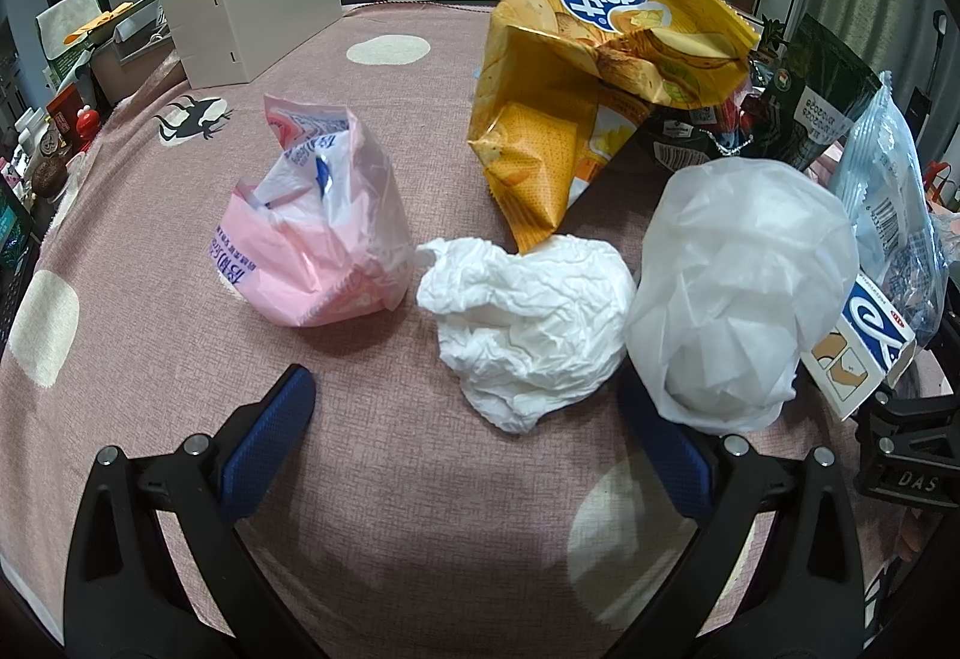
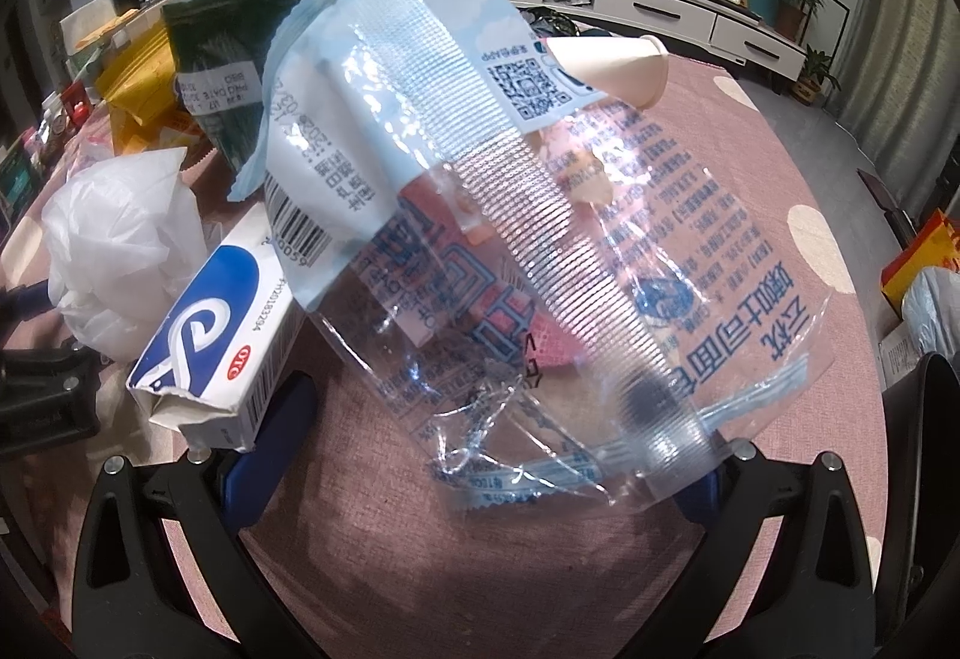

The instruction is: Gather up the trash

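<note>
- Several pieces of trash lie on the pink patterned tablecloth [image 1: 390, 509]: a crumpled white paper tissue [image 1: 528, 323] sits between a crumpled pink plastic wrapper [image 1: 318, 245] and a translucent white plastic bag [image 1: 744, 293], touching the bag.
- Behind them stands a yellow crisp bag [image 1: 606, 77], with a dark green snack packet [image 1: 822, 101] beside it.
- Left gripper [image 1: 480, 455]: jaws spread wide, empty, just short of the tissue.
- Right gripper [image 2: 486, 455]: jaws apart, with a clear blue-printed bread wrapper [image 2: 480, 215] lying across them; whether it is pinched I cannot tell.
- A torn blue-and-white medicine box [image 2: 216, 341] leans against its left finger.
- A white paper cup [image 2: 612, 65] lies tipped behind.
</note>
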Available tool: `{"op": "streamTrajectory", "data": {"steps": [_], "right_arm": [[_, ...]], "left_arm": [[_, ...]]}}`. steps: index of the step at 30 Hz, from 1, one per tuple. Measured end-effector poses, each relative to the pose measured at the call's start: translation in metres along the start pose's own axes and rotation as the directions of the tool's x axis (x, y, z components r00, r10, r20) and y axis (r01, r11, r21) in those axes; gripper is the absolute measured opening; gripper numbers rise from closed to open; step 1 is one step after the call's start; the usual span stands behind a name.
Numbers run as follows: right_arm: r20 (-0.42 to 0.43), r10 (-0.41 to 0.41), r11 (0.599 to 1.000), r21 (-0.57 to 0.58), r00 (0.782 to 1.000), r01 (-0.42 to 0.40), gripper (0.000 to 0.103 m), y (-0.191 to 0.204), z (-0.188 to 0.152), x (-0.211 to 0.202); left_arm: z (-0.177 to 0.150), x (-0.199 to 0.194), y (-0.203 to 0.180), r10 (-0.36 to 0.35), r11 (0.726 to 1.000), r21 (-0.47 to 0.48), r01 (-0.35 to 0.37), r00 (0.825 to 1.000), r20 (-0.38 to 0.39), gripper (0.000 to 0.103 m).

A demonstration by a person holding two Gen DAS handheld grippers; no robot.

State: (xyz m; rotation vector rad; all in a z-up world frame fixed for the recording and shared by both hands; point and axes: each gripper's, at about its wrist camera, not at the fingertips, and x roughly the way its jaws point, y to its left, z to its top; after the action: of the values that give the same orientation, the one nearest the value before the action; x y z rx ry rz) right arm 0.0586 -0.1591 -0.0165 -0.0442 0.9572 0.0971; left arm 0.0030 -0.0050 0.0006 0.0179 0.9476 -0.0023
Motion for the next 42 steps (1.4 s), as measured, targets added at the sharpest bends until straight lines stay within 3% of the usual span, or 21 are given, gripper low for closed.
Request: {"op": "streamTrajectory", "data": {"steps": [2, 5, 8, 13, 19, 22, 24, 26, 29, 35, 42], "right_arm": [[-0.035, -0.002, 1.0, -0.007, 0.999, 0.002, 0.1, 0.002, 0.001, -0.004], [-0.021, -0.008, 0.999, -0.053, 1.0, 0.007, 0.1, 0.002, -0.006, -0.025], [-0.022, 0.013, 0.999, -0.032, 1.0, -0.014, 0.1, 0.001, -0.009, -0.043], [0.0, 0.072, 0.997, 0.009, 0.997, -0.072, 0.1, -0.003, -0.005, -0.08], [0.156, 0.064, 0.994, 0.073, 0.986, -0.076, 0.1, -0.002, 0.035, -0.143], [0.232, 0.118, 0.988, 0.071, 0.966, -0.138, 0.1, -0.001, 0.061, -0.163], [0.243, 0.111, 0.988, 0.077, 0.964, -0.133, 0.1, -0.004, 0.074, -0.166], [0.273, 0.082, 0.988, 0.103, 0.959, -0.114, 0.1, -0.012, 0.076, -0.166], [0.26, 0.077, 0.983, 0.142, 0.963, -0.117, 0.1, -0.023, 0.066, -0.152], [0.202, 0.104, 0.962, 0.229, 0.974, -0.15, 0.1, -0.046, 0.053, -0.135], [0.165, 0.071, 0.96, 0.256, 0.984, -0.112, 0.1, -0.051, 0.045, -0.124]], "left_arm": [[0.0, 0.0, 0.0, -0.003, 1.0, 0.0, 0.003, 1.0, 0.0, 0.101], [0.0, 0.0, 0.0, -0.01, 1.0, 0.013, 0.01, 1.0, -0.004, 0.101], [-0.002, -0.012, 0.006, -0.065, 0.997, 0.038, 0.068, 0.996, -0.056, 0.1], [0.003, -0.07, 0.017, -0.159, 0.987, 0.003, 0.159, 0.986, 0.055, 0.1], [0.04, -0.11, 0.009, -0.273, 0.962, 0.012, 0.273, 0.96, 0.068, 0.1], [0.065, -0.123, -0.001, -0.246, 0.969, 0.02, 0.245, 0.962, 0.121, 0.1], [0.075, -0.128, -0.007, -0.223, 0.975, 0.017, 0.223, 0.962, 0.158, 0.1], [0.074, -0.124, -0.007, -0.245, 0.969, 0.022, 0.244, 0.954, 0.172, 0.1], [0.067, -0.111, -0.013, -0.259, 0.966, 0.007, 0.26, 0.959, 0.114, 0.1], [0.053, -0.099, -0.016, -0.295, 0.954, -0.027, 0.298, 0.952, 0.075, 0.1], [0.046, -0.092, -0.021, -0.292, 0.956, -0.026, 0.293, 0.956, 0.028, 0.1]]}}
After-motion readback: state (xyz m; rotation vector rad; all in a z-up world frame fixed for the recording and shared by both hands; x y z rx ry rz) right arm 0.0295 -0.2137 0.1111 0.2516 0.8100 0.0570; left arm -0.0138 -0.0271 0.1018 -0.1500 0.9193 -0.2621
